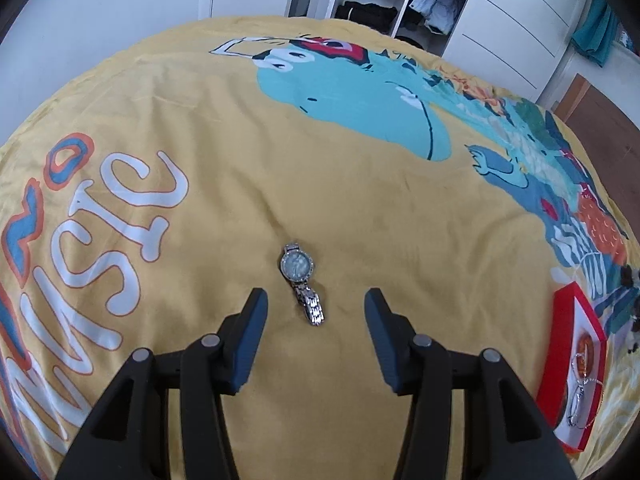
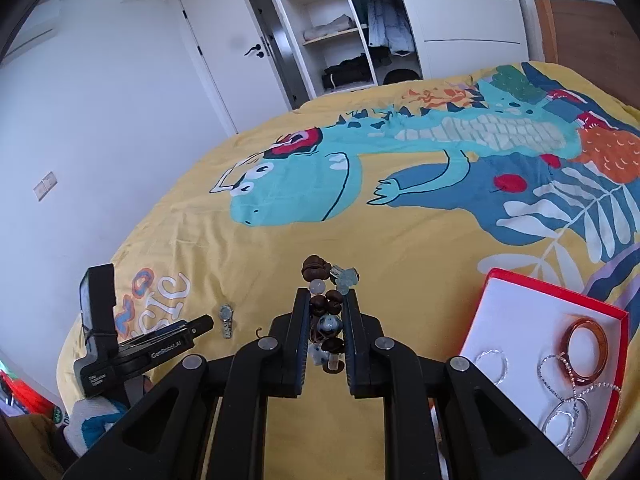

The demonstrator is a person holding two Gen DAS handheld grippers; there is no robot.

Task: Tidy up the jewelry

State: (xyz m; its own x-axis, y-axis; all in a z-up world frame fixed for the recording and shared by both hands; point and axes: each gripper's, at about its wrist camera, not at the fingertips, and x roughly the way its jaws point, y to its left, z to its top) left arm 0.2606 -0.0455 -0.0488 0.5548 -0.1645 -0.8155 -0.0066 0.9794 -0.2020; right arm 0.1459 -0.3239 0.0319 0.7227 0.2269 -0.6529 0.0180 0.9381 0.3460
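A silver wristwatch (image 1: 301,280) lies on the yellow bedspread, just ahead of and between the fingers of my left gripper (image 1: 316,300), which is open and empty. The watch also shows small in the right wrist view (image 2: 226,320). My right gripper (image 2: 326,300) is shut on a bracelet of brown and pale blue beads (image 2: 326,308), held above the bed. A red box with a white lining (image 2: 520,312) lies to the right; it holds an amber bangle (image 2: 586,354) and several silver bangles (image 2: 560,400). The box also shows at the right edge of the left wrist view (image 1: 560,360).
The bedspread (image 1: 360,200) bears a teal dinosaur print and white lettering. The left gripper body (image 2: 132,352) shows at lower left in the right wrist view. An open wardrobe (image 2: 340,28), a white door and a wooden headboard (image 2: 580,36) stand beyond the bed.
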